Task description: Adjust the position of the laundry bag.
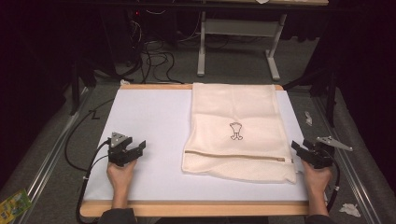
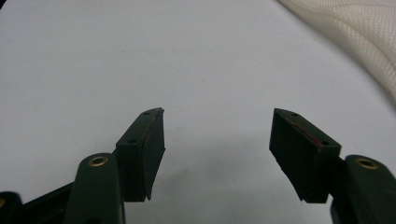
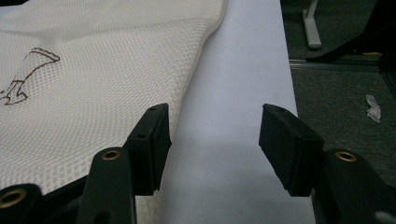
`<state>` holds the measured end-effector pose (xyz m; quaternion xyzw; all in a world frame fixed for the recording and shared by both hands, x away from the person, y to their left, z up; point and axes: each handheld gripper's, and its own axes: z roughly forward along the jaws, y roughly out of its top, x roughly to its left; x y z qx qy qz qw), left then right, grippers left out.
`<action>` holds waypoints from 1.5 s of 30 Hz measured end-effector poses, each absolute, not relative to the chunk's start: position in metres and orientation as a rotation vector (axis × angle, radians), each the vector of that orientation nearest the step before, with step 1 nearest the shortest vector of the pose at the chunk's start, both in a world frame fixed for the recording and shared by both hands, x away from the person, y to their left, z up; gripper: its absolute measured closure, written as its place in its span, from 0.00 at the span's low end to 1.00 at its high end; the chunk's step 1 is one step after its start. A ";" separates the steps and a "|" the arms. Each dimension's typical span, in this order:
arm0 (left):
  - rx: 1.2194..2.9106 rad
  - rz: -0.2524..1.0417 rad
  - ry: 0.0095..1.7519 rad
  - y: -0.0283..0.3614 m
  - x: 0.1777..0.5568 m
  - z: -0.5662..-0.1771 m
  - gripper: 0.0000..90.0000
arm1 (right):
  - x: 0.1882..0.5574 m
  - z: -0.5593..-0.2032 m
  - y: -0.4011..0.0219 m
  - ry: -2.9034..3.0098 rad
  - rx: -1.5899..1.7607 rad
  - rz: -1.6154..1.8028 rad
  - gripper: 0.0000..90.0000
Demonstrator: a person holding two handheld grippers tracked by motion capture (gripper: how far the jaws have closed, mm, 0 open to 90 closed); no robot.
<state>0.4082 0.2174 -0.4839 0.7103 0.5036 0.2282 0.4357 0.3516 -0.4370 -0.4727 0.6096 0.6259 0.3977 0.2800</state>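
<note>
We found the cream mesh laundry bag with a zip [image 1: 236,133] lying flat on the white table [image 1: 144,126], between the wide, empty left gripper [image 1: 140,147] and right gripper [image 1: 299,145], seemingly poised to take its edges.

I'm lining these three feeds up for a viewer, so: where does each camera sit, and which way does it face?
High view: above the person's side, looking forward and down on the table and mesh bag; forearms, both tongs visible.
Left gripper view: rides the left tongs, facing bare table; open jaws show.
Right gripper view: rides the right tongs, facing the bag's edge; open jaws show.
All three share the bag.
</note>
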 end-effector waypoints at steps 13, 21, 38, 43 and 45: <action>1.766 0.569 1.245 0.217 0.408 -0.484 0.40 | 0.350 -0.472 -0.435 1.661 1.622 1.061 0.49; 1.770 0.575 1.230 0.217 0.408 -0.483 0.41 | 0.349 -0.472 -0.435 1.656 1.613 1.055 0.50; 1.836 0.510 1.171 0.182 0.414 -0.467 0.41 | 0.351 -0.469 -0.437 1.686 1.643 1.052 0.55; 1.879 0.474 1.132 0.164 0.417 -0.461 0.41 | 0.350 -0.466 -0.435 1.695 1.645 1.062 0.55; 1.891 0.448 1.117 0.154 0.419 -0.459 0.41 | 0.350 -0.464 -0.435 1.701 1.644 1.064 0.55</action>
